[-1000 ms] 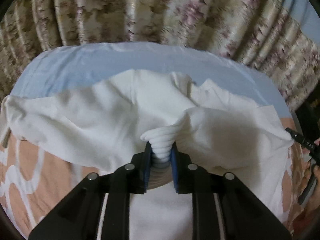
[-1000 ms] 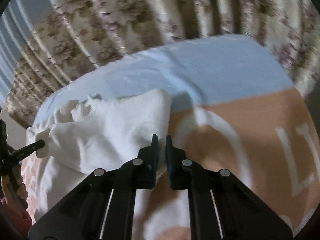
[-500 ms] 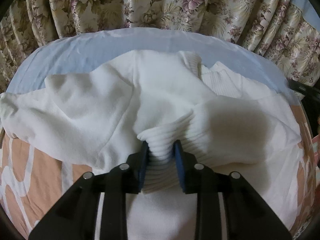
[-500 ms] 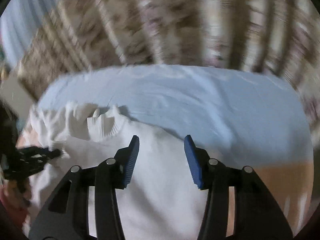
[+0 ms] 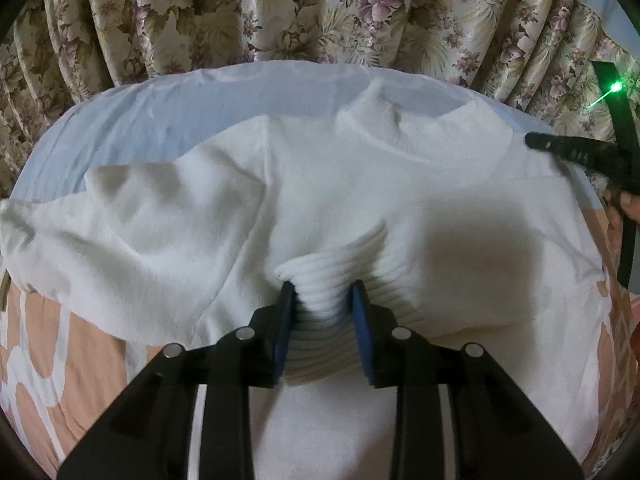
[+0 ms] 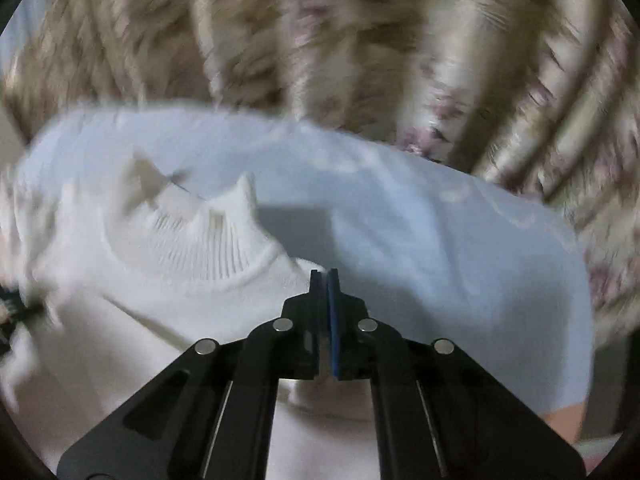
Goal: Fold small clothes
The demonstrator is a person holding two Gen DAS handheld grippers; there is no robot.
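Gripping one sweater (image 5: 360, 184): two grippers (image 5: 323, 292) (image 6: 323, 276).

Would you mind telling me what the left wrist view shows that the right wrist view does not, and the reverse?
Only the left wrist view shows the left tongs clamped on the ribbed hem, the spread sleeve and the peach quilt. Only the right wrist view, which is blurred, shows the right tongs closed at the shoulder edge of the sweater. Both show the sweater's ribbed collar, the blue sheet and the floral curtain.
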